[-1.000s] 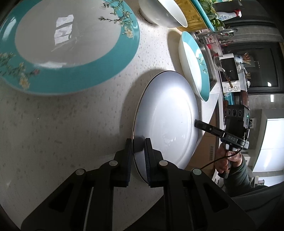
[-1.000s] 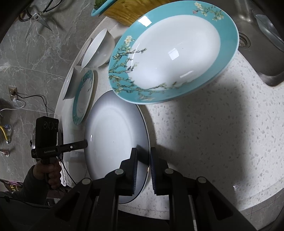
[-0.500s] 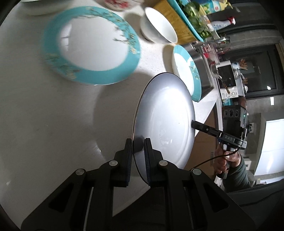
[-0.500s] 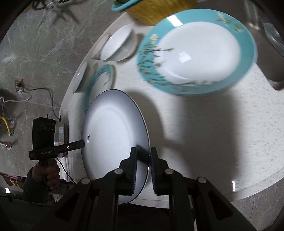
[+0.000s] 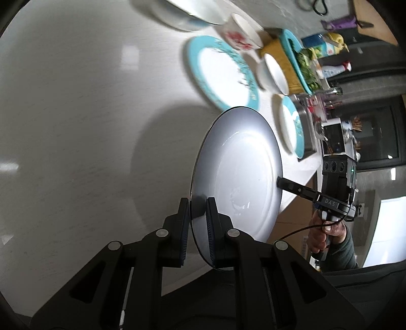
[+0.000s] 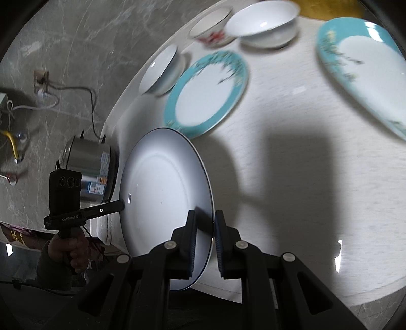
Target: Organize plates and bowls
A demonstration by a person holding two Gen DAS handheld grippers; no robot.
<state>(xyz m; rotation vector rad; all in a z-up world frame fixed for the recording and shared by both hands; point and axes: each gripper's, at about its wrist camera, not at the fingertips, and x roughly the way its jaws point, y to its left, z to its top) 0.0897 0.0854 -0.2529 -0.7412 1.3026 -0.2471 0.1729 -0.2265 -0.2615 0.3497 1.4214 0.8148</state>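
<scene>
A large white plate (image 5: 241,175) with a thin dark rim is held in the air above the pale counter by both grippers. My left gripper (image 5: 198,203) is shut on its near rim. My right gripper (image 6: 204,218) is shut on the opposite rim of the white plate (image 6: 162,203). Each gripper shows in the other's view, the right one (image 5: 279,181) and the left one (image 6: 121,204). A mid-size teal-rimmed plate (image 6: 205,94) and a larger teal-rimmed plate (image 6: 362,66) lie on the counter beyond. White bowls (image 6: 264,22) stand behind them.
A bowl with red flowers (image 6: 212,25) and another white bowl (image 6: 162,68) stand near the wall. A steel pot (image 6: 88,170) stands at the counter's left end. A yellow basket with a teal lid and greens (image 5: 291,61) and a sink (image 5: 307,124) lie further along.
Both grippers have lifted the white plate higher off the counter and carried it along. The teal plates and bowls now look smaller and farther away.
</scene>
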